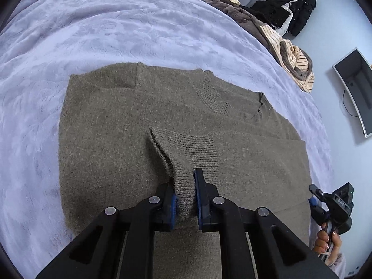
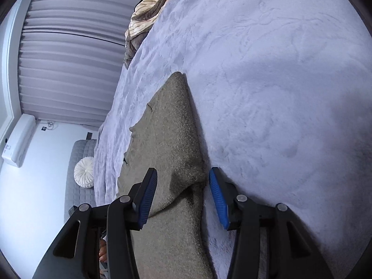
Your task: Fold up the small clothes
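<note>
An olive-brown knit sweater (image 1: 111,125) lies spread on a lavender plush blanket (image 1: 93,23), collar to the upper right. One sleeve is folded across its body. My left gripper (image 1: 186,186) is shut on that sleeve's ribbed cuff (image 1: 183,195), just above the sweater's middle. In the right wrist view the sweater (image 2: 167,139) runs up the frame. My right gripper (image 2: 182,181) is open, its blue pads either side of a raised fold at the sweater's edge, holding nothing. The right gripper also shows in the left wrist view (image 1: 334,207), in a hand at the sweater's right side.
A pile of brown and striped cream clothes (image 1: 279,37) lies at the bed's far edge. A black jacket (image 1: 295,9) and a monitor (image 1: 355,88) are beyond the bed. Curtains (image 2: 69,58), a grey quilted seat with a white round cushion (image 2: 83,172) lie left of the bed.
</note>
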`<state>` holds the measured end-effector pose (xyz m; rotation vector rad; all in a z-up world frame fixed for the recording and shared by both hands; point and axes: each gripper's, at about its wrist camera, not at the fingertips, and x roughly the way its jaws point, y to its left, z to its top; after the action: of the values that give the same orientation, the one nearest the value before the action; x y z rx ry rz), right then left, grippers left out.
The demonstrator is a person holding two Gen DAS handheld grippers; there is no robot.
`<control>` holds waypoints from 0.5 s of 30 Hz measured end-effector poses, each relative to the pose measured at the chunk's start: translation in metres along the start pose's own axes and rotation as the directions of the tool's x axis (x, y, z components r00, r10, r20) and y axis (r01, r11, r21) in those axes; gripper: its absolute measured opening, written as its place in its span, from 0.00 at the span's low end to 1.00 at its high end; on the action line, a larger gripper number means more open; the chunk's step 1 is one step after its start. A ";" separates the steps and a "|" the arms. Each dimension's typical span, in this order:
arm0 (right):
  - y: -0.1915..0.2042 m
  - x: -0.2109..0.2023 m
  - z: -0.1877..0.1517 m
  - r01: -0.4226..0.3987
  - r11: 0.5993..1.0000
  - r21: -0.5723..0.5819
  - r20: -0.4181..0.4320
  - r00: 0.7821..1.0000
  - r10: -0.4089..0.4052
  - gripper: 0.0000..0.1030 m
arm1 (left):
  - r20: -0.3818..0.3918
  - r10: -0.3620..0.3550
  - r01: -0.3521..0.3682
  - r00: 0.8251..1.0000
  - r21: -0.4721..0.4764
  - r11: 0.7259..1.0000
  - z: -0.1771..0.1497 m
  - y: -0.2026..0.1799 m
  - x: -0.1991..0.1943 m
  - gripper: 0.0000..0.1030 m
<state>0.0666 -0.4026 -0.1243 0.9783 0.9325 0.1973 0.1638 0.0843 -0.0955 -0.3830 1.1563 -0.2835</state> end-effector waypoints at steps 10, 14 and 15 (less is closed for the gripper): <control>0.015 0.006 -0.003 0.205 0.952 -0.226 0.029 0.978 -0.204 0.14 | 0.058 0.165 -0.171 0.985 0.135 0.976 -0.028 -0.007 0.002 0.18; 0.006 -0.002 -0.002 0.158 0.970 -0.185 0.016 0.987 -0.158 0.14 | 0.081 0.214 -0.225 0.973 0.165 0.960 -0.037 0.000 -0.010 0.18; 0.006 -0.004 -0.003 0.158 0.971 -0.178 0.019 0.987 -0.157 0.15 | 0.088 0.222 -0.234 0.971 0.161 0.959 -0.039 0.002 -0.013 0.18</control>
<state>0.0631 -0.3996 -0.1182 0.7352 0.9661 0.1422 0.1225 0.0855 -0.0993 -0.1060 1.0878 -0.1636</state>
